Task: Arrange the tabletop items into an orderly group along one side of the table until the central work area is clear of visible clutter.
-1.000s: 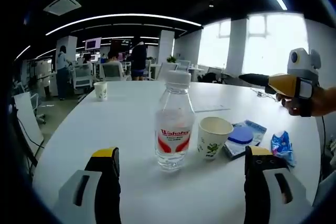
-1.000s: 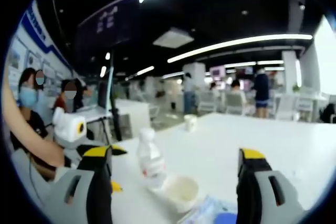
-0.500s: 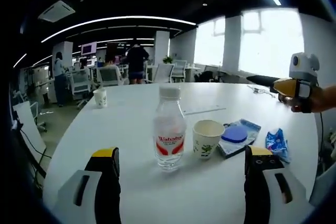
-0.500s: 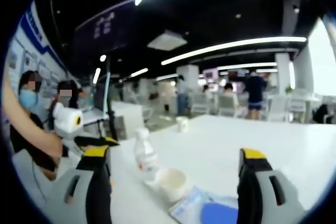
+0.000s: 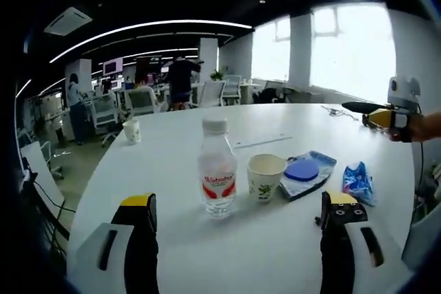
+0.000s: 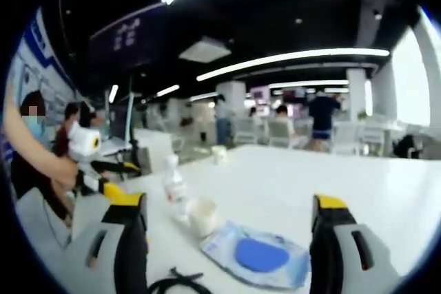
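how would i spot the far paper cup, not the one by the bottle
Start at the white round table. A water bottle, a paper cup, a wipes pack and a blue wrapper sit clustered together. The far cup stands alone near the table's far edge, apart from the cluster, towards the office chairs.

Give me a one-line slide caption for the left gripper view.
Open left tool faces a water bottle, paper cup and wipes pack on a white table.

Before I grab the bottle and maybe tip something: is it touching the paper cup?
Apart. The left gripper view shows bare table between the water bottle and the paper cup.
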The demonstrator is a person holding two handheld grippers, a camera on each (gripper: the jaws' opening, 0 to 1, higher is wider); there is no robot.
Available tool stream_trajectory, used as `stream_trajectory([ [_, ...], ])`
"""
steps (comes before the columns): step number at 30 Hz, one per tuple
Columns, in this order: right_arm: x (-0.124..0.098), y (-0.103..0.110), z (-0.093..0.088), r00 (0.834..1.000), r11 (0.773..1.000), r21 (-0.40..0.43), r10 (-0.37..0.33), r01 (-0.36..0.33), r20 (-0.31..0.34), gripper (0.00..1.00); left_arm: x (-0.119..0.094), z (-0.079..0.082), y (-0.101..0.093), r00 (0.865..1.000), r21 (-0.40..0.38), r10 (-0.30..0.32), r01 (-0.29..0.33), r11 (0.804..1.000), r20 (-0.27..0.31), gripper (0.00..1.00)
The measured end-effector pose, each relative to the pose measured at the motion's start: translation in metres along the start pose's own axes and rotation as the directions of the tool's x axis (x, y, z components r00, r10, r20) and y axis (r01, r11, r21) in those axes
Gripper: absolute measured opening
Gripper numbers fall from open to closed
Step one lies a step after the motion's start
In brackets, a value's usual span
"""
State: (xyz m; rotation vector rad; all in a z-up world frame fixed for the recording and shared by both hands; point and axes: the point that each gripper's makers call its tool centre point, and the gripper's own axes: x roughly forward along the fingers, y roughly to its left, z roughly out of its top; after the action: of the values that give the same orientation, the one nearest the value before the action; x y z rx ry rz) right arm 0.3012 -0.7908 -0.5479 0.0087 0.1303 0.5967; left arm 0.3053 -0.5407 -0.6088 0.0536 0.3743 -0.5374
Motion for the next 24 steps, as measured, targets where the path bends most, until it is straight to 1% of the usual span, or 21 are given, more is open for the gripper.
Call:
stream_trajectory([
  [3,-0.012,-0.010,-0.002,1.000,1.000,0.003,-0.019,0.019,-0.005,0.95,-0.002,-0.001,-0.004,1.000,-0.001,-0.002,0.002,1.000,-0.005,0.99],
  [5,-0.019,-0.014,0.000,1.000,1.000,0.000,-0.028,0.028,-0.002,0.95,-0.002,0.000,-0.007,1.000,-0.003,-0.003,0.003,1.000,-0.005,0.99],
  [8,-0.024,-0.021,0.001,0.999,0.999,-0.001,-0.039,0.039,0.003,0.94,-0.001,0.002,-0.014,1.000,-0.007,-0.009,0.009,1.000,-0.002,0.99],
  [11,-0.028,-0.025,0.003,0.999,0.999,0.004,-0.051,0.051,0.004,0.94,0.000,0.004,-0.020,1.000,0.006,-0.014,0.014,1.000,-0.007,0.99],
  [14,-0.031,-0.027,0.004,0.999,0.999,-0.002,-0.049,0.049,0.007,0.94,0.000,0.007,-0.026,1.000,0.007,-0.021,0.021,1.000,-0.004,0.99],
  [19,-0.040,-0.034,-0.002,0.998,0.998,0.000,-0.060,0.060,-0.004,0.93,0.001,0.010,-0.041,0.999,0.010,-0.032,0.032,0.999,0.002,0.99],
  [24,-0.054,-0.041,-0.009,0.997,0.997,0.003,-0.071,0.071,-0.018,0.91,0.003,0.004,-0.061,0.998,0.005,-0.055,0.055,0.998,-0.010,0.98],
])
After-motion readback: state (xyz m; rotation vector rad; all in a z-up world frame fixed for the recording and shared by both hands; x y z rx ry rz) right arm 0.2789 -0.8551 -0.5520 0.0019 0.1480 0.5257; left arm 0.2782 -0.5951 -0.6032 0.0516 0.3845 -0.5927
